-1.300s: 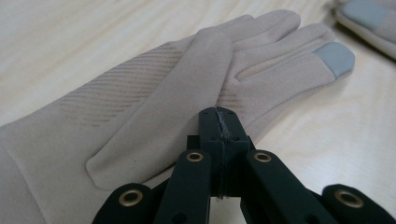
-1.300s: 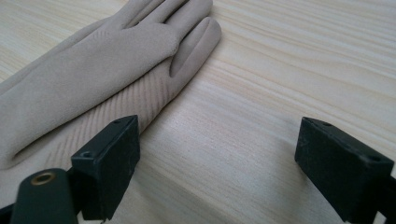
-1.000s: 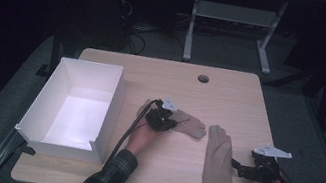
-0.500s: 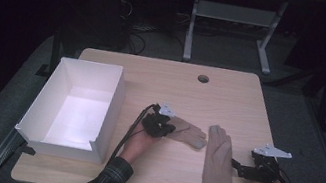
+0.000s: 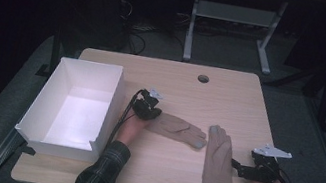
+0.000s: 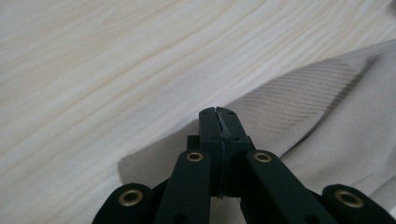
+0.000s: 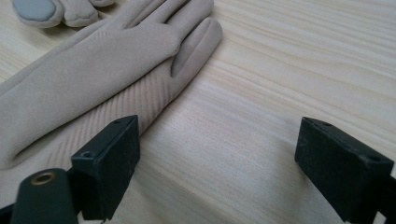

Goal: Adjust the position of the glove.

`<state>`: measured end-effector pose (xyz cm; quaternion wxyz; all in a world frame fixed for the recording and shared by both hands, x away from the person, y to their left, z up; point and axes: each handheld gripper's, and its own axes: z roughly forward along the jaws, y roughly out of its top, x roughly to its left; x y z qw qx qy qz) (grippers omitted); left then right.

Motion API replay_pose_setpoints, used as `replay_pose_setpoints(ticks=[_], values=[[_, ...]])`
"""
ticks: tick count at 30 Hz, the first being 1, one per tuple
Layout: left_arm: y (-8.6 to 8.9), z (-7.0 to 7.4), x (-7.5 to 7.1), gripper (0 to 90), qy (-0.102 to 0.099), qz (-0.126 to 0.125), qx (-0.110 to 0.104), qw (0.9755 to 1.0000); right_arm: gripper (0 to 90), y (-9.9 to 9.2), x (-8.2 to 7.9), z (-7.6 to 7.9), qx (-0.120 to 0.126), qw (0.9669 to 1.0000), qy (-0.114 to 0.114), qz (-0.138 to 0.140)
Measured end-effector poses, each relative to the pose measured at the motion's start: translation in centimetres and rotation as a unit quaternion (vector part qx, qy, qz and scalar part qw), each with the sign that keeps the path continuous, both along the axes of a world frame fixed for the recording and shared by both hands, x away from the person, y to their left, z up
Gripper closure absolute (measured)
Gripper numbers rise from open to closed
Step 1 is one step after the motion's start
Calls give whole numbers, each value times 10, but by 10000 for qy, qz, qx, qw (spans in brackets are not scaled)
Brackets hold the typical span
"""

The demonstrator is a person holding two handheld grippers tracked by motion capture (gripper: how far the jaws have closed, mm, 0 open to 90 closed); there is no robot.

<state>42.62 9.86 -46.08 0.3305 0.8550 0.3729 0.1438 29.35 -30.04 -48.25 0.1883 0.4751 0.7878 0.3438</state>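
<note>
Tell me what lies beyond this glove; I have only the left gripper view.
Observer: A second glove lies flat to the right of your glove, fingers pointing away from the person.
Operator: Report the right gripper.
Observer: The right gripper has open jaws beside the second glove's cuff, gripping nothing.
Operator: Name a drop-off place.
Observer: An open white box stands on the table just left of the left gripper.

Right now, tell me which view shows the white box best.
The high view: the white box sits whole at the table's left edge, open top and bare inside visible. The left gripper view gives wood and glove cloth instead; the right gripper view gives a glove and wood.
</note>
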Motion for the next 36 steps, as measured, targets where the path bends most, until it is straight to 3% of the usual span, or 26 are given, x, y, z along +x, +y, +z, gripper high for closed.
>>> replay_pose_setpoints(ticks=[4, 12, 17, 24, 31, 36], values=[[-5, 0, -8, 897, -12, -85, 190, 9998, 138, 0, 0, 0, 0, 10000, 1, 1], [-2, 2, -26, 896, 101, -96, 236, 9996, 138, 0, 0, 0, -4, 10000, -3, 8], [3, 3, -41, 897, 274, -96, 153, 9995, 138, 0, 0, 0, -3, 10000, -3, 7], [6, 5, -62, 896, 419, -310, 71, 9986, 138, 0, 0, 0, -4, 10000, -3, 8], [5, 5, -83, 896, 582, -633, 2, 9963, 139, 0, 0, 0, -5, 10000, -4, 8], [3, 3, -99, 896, 751, -854, -254, 9932, 138, 0, 0, 0, -4, 10000, -3, 8]])
